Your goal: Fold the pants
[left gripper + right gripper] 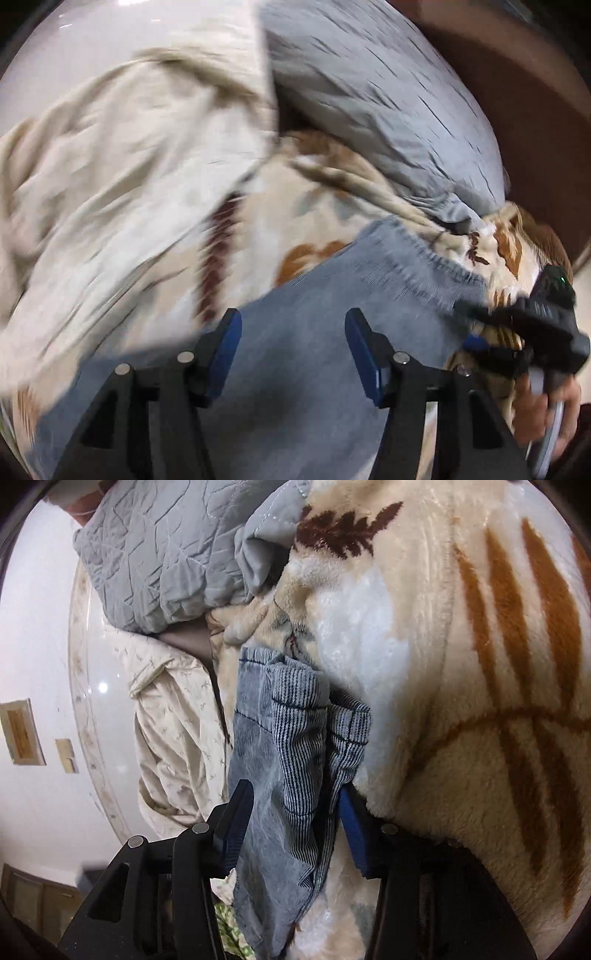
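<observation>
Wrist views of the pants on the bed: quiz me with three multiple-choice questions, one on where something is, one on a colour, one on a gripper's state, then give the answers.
1. What lies between the fingers of the right gripper?
A. a grey quilted pillow
B. the light-blue denim pants
C. nothing

2. What colour are the leaf prints on the cream fleece blanket?
A. pink
B. purple
C. brown and rust

3. How does the left gripper stand?
A. open, with nothing in the gap
B. shut on the blanket
C. shut on a pillow

Answers:
1 B: in the right wrist view, bunched denim fills the space between the two pads.
2 C: dark brown and rust-orange fronds run across the cream pile.
3 A: in the left wrist view, the blue pads stand well apart above the denim.
</observation>
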`<state>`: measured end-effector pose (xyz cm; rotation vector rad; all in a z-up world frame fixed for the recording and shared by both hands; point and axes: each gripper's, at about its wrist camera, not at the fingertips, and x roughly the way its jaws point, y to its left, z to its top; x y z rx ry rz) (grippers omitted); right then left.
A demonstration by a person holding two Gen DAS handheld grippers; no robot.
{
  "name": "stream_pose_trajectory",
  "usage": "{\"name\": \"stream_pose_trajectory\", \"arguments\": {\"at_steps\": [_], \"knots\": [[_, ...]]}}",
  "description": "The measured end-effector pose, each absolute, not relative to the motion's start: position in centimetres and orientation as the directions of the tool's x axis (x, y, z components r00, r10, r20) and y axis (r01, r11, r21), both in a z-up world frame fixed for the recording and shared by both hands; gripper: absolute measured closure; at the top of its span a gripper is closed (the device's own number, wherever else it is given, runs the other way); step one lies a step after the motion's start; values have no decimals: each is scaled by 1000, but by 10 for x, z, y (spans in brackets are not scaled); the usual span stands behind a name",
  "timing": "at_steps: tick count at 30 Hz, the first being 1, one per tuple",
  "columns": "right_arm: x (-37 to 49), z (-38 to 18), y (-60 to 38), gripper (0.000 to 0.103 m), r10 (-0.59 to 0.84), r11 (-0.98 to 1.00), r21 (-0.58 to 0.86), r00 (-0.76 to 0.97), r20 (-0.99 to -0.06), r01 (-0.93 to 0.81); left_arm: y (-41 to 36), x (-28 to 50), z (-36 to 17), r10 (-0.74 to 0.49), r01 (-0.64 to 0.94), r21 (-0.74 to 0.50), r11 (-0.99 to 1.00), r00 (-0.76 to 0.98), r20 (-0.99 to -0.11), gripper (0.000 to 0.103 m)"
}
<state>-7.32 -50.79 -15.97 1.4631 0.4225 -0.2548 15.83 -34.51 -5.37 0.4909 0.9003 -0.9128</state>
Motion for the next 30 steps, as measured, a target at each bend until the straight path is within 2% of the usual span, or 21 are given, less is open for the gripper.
{"name": "stream_pose_trajectory", "arguments": {"at_steps": [3, 7, 12, 19, 22, 25, 29, 30], "knots": [[-78, -163, -513, 64, 110, 77, 911, 905, -411, 404, -399, 167, -69, -442, 879, -2, 477, 238, -865, 42], [-79, -169, -519, 69, 158, 40, 923, 910, -383, 382, -450, 179, -95, -417, 914, -67, 399, 116, -902, 42], [-75, -168, -520, 69, 195, 68, 926, 905, -378, 372, -486, 182, -122, -349, 951, -59, 304, 54, -936, 42], [-74, -165, -516, 69, 181, 95, 923, 905, -385, 374, -502, 186, -137, -320, 955, -146, 260, -57, -946, 43], [-77, -167, -515, 69, 149, 86, 930, 918, -368, 358, -503, 181, -135, -339, 958, -169, 231, -84, -937, 60], [-71, -161, -510, 70, 115, 161, 916, 915, -387, 367, -501, 172, -134, -347, 965, -149, 214, -67, -935, 64], [-67, -160, -510, 88, 119, 190, 911, 912, -392, 367, -497, 168, -130, -369, 958, -164, 235, -68, -927, 77], [-67, -160, -510, 88, 118, 192, 910, 912, -393, 368, -496, 167, -127, -376, 958, -162, 236, -63, -925, 81]]}}
